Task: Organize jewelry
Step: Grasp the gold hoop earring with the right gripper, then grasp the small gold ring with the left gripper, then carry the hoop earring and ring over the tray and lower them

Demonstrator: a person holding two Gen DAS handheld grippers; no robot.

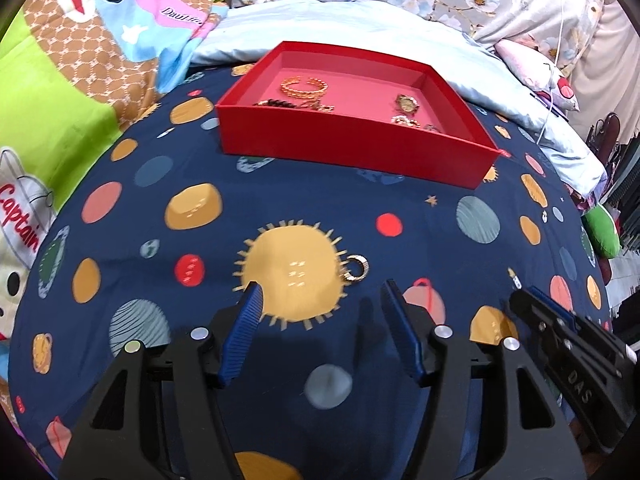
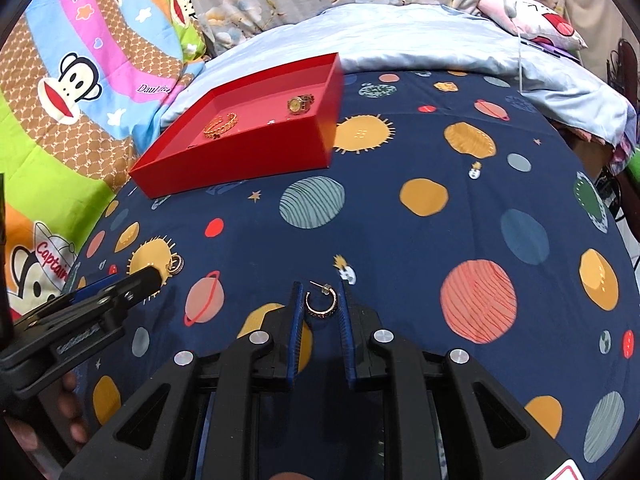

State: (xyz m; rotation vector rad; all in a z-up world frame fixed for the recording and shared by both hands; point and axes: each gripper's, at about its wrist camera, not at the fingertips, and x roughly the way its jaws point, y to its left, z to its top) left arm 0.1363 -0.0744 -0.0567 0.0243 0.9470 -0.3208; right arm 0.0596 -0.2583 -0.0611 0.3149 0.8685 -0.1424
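while a navy bedspread point(image 1: 160, 184) printed with planets and suns is being viewed from two wrist cameras, a red box point(image 1: 352, 148) is being seen resting on it toward the far side, just in front of a pale blue pillow point(image 1: 360, 24). inside the box, a gold bangle point(image 1: 304, 87), a gold watch point(image 1: 407, 104) and some smaller gold pieces that are too small to tell apart are being kept. the left gripper point(image 1: 322, 292) is being held low over the spread with its blue pads standing wide apart and nothing between them; a small hoop earring point(image 1: 355, 269) is lying just beyond its tips, at the edge of a printed yellow sun. the right gripper point(image 2: 320, 300) is being held to the right of the left one, its pads drawn in narrowly around a second hoop earring point(image 2: 321, 305) lying on the spread; whether the pads are actually pressing on it cannot be told. part of a hand point(image 2: 68, 412) is being seen behind the left gripper's handle. a bright cartoon monkey quilt point(image 2: 80, 80) is lying beside the bedspread on the left.
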